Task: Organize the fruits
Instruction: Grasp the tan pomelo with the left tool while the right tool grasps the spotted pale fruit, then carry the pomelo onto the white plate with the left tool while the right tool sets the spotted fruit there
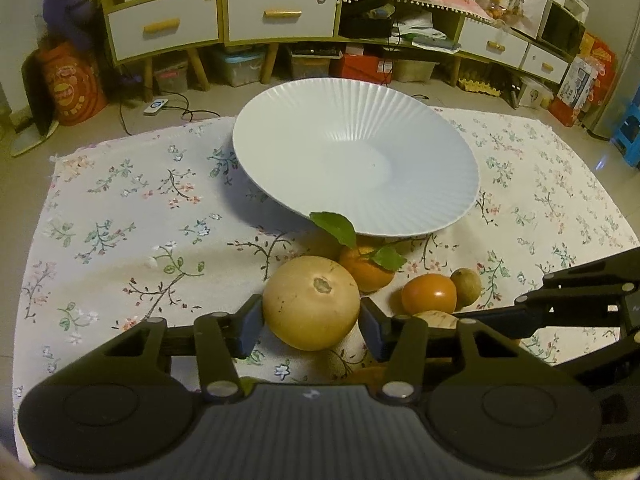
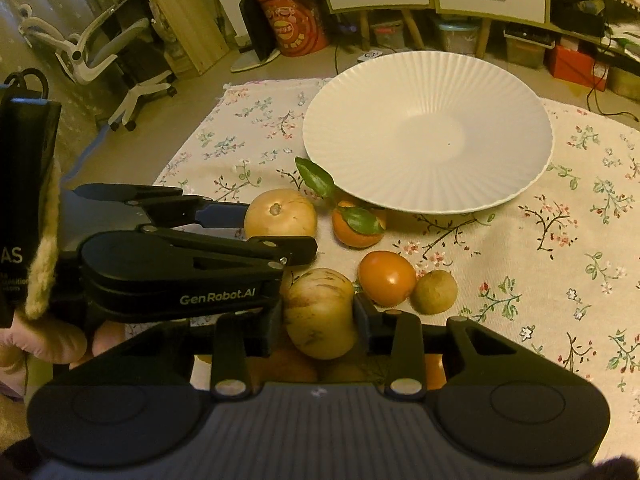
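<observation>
Now: L gripper clamped on yellow pear, R gripper clamped on streaked apple, both just short of white plate, still on cloth. Lift straight, keep squeeze gentle, clear rim, avoid nudging tangerine, set down mid-plate.

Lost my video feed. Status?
Left gripper shut on yellow pear, right gripper shut on apple. Plate empty. Path clear.
</observation>
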